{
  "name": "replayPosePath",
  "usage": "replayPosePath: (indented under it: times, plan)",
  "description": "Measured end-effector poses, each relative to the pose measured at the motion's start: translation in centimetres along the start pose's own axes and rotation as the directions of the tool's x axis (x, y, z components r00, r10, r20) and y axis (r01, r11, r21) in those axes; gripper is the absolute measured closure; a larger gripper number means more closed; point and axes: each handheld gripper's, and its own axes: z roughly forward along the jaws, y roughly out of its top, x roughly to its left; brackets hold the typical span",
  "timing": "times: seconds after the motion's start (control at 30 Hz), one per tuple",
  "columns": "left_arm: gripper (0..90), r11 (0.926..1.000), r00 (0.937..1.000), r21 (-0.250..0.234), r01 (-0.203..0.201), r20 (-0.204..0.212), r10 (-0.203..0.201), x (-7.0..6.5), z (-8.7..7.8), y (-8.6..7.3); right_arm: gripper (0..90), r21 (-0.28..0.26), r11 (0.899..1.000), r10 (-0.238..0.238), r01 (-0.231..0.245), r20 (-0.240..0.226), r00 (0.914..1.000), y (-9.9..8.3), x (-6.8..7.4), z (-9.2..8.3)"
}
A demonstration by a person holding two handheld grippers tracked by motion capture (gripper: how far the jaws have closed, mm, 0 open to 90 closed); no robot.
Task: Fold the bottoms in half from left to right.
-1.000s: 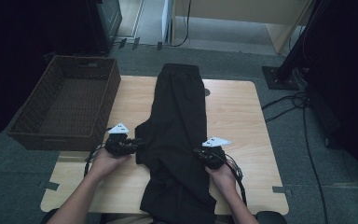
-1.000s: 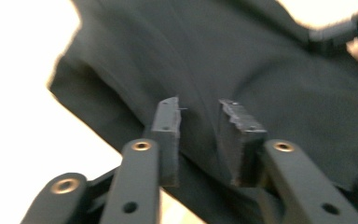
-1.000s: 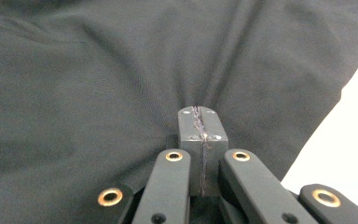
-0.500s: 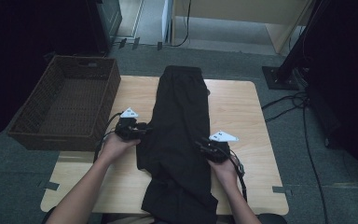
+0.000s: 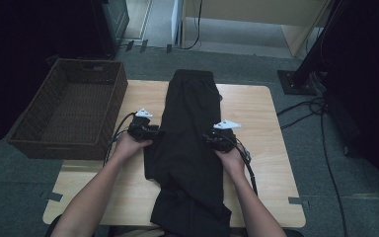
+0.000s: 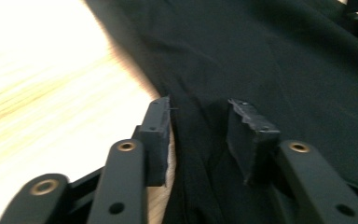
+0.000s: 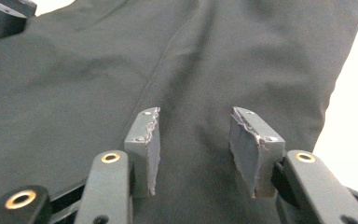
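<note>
Black trousers (image 5: 187, 148) lie lengthwise down the middle of the wooden table (image 5: 249, 108), with the lower end hanging over the near edge. My left gripper (image 5: 156, 133) is at the garment's left edge. Its jaws (image 6: 199, 105) stand open and have just been closing, with the edge of the fabric (image 6: 284, 70) between them. My right gripper (image 5: 207, 141) rests on the garment's right side. It is open (image 7: 196, 114) and its jaws have just been opening, with cloth (image 7: 98, 84) lying between the pads, which do not press on it.
A dark wicker basket (image 5: 69, 113) stands at the table's left side. Bare wood shows on either side of the trousers. Cables (image 5: 321, 113) run over the carpet on the right, by a black stand base (image 5: 296, 81).
Both hands moved along the trousers, away from the person. The left gripper came in to the garment's left edge. The right gripper's jaws went from shut to open.
</note>
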Motion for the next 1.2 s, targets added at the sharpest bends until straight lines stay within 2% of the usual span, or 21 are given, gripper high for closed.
replayPosePath:
  times: [0.1,0.13,0.2,0.27,0.37,0.43,0.47,0.5,0.53,0.57,0.6,0.67,0.73,0.8,0.87,0.9,0.93,1.0,1.03,1.13,1.2]
  plan:
    - [66.5,1.0000,0.9999,0.003,0.000,-0.011,0.000,-0.1,0.2,0.0,51.0,0.007,1.000,-0.026,0.026,0.006,0.9996,0.0,0.2,0.5]
    - [69.5,1.0000,0.9999,-0.002,0.004,-0.012,-0.004,-0.1,0.3,0.0,48.8,0.029,0.998,-0.052,0.051,0.015,0.9986,0.0,0.4,1.1]
    - [75.3,1.0000,0.9999,-0.005,0.006,-0.010,-0.006,-0.1,0.3,-0.1,50.2,0.022,0.999,-0.036,0.035,0.010,0.9993,0.1,0.3,1.4]
    - [76.9,0.9999,0.9999,-0.011,0.012,-0.007,-0.012,-0.2,0.4,-0.3,55.6,0.020,0.999,-0.029,0.029,0.017,0.9994,0.2,0.2,1.5]
    - [81.0,0.9996,0.9999,-0.024,0.016,-0.007,-0.016,-0.2,0.3,-0.6,58.2,0.019,1.000,-0.023,0.022,0.021,0.9995,0.2,0.1,1.5]
    - [83.2,0.9996,0.9999,-0.026,0.011,-0.001,-0.011,-0.3,0.1,-0.9,64.8,0.014,0.999,-0.032,0.032,0.017,0.9994,0.1,0.2,1.4]
    - [83.4,0.9996,0.9999,-0.026,0.011,-0.001,-0.011,-0.3,0.1,-0.9,64.8,0.014,0.999,-0.032,0.032,0.017,0.9994,0.1,0.2,1.4]
    - [83.4,0.9996,0.9999,-0.026,0.015,0.004,-0.015,-0.4,0.0,-1.0,74.1,0.013,0.999,-0.038,0.038,0.006,0.9992,0.0,0.3,1.2]
    - [83.2,0.9993,0.9998,-0.031,0.020,0.009,-0.020,-0.4,-0.1,-1.1,78.3,0.015,0.999,-0.030,0.030,-0.002,0.9995,-0.1,0.3,1.0]
    - [83.4,0.9993,0.9998,-0.031,0.020,0.009,-0.020,-0.4,-0.1,-1.1,78.3,0.015,0.999,-0.030,0.030,-0.002,0.9995,-0.1,0.3,1.0]
    - [84.0,0.9986,0.9993,-0.043,0.030,0.022,-0.029,-0.5,-0.3,-1.2,85.0,0.015,1.000,-0.011,0.011,-0.014,0.9998,-0.3,0.2,0.8]
    - [84.7,0.9990,0.9995,-0.042,0.017,0.027,-0.016,-0.8,-0.3,-1.3,85.0,0.015,1.000,-0.003,0.003,-0.020,0.9998,-0.4,0.2,0.7]
    - [84.8,0.9996,0.9995,-0.029,0.006,0.032,-0.005,-1.2,-0.3,-1.5,87.0,0.015,0.999,-0.047,0.047,-0.030,0.9984,-0.7,0.5,0.3]
    - [84.7,0.9996,0.9991,-0.025,0.011,0.042,-0.010,-1.5,-0.5,-1.7,87.4,0.016,0.999,-0.041,0.042,-0.038,0.9984,-0.9,0.6,0.1]
    - [84.2,0.9997,0.9985,-0.024,0.009,0.054,-0.007,-2.1,-1.6,-2.1,87.8,0.019,1.000,-0.001,0.002,-0.068,0.9977,-1.4,0.6,-0.6]
    - [84.1,0.9997,0.9985,-0.024,0.009,0.054,-0.007,-2.1,-1.6,-2.1,87.8,0.021,1.000,0.017,-0.015,-0.081,0.9966,-1.6,0.6,-0.8]
    - [84.2,0.9993,0.9981,-0.037,0.010,0.060,-0.008,-2.5,-2.5,-2.4,88.0,0.023,0.999,0.031,-0.029,-0.098,0.9947,-1.7,0.6,-0.9]
    - [84.3,0.9990,0.9981,-0.044,0.012,0.061,-0.009,-2.6,-2.8,-2.7,88.0,0.029,0.999,0.032,-0.029,-0.105,0.9939,-1.8,0.7,-1.0]
    - [84.2,0.9991,0.9979,-0.041,0.015,0.063,-0.013,-2.8,-3.0,-3.1,88.2,0.041,0.999,0.012,-0.007,-0.104,0.9945,-1.9,1.0,-1.3]
    - [83.9,0.9999,0.9972,-0.012,0.009,0.075,-0.008,-3.2,-3.7,-4.2,88.2,0.050,0.999,0.015,-0.009,-0.116,0.9931,-2.4,1.2,-2.1]
    - [82.9,0.9998,0.9966,-0.012,0.015,0.082,-0.014,-3.4,-4.0,-4.4,87.7,0.052,0.999,0.011,-0.005,-0.115,0.9933,-2.8,1.3,-2.6]
